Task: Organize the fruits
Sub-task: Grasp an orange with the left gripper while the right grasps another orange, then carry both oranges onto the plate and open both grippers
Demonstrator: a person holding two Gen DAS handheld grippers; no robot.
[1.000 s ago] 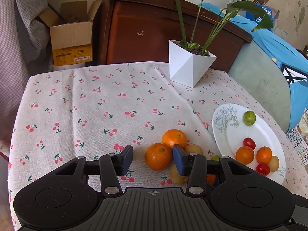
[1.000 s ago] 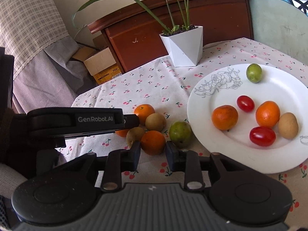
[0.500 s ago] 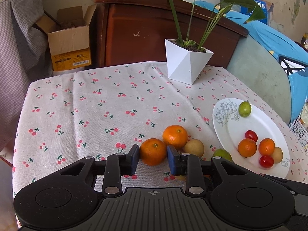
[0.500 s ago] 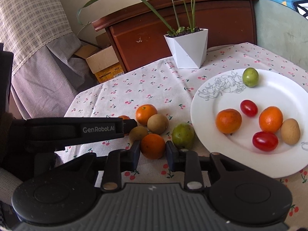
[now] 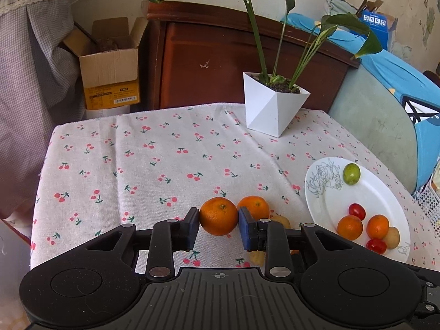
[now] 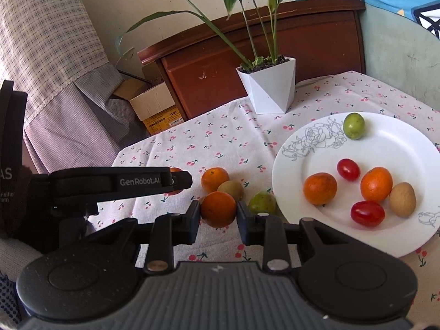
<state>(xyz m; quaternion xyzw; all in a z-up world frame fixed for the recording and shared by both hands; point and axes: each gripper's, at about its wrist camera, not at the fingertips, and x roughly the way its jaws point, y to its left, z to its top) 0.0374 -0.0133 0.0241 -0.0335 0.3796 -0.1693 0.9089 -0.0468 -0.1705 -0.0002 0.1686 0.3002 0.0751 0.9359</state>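
In the left wrist view my left gripper point(image 5: 218, 220) is shut on a mandarin orange point(image 5: 218, 214) just over the cherry-print cloth. A second orange point(image 5: 254, 205) and a brown fruit point(image 5: 281, 221) lie right behind it. My right gripper point(image 6: 218, 212) is shut on another orange point(image 6: 218, 208). Behind that one lie an orange point(image 6: 214, 178), a brown fruit point(image 6: 231, 189) and a green fruit point(image 6: 262, 202). The white plate point(image 6: 398, 143) to the right holds two oranges, two red tomatoes, a brown fruit and a green fruit. The left gripper's body point(image 6: 123, 184) reaches in from the left.
A white faceted pot point(image 5: 272, 107) with a tall leafy plant stands at the table's far side. Beyond it are a dark wooden cabinet point(image 5: 220, 63) and an open cardboard box point(image 5: 110, 77). The plate point(image 5: 316, 189) lies near the table's right edge.
The left jaws have closed from wide apart onto the orange between them. The right gripper has kept its grip on its orange and barely moved.
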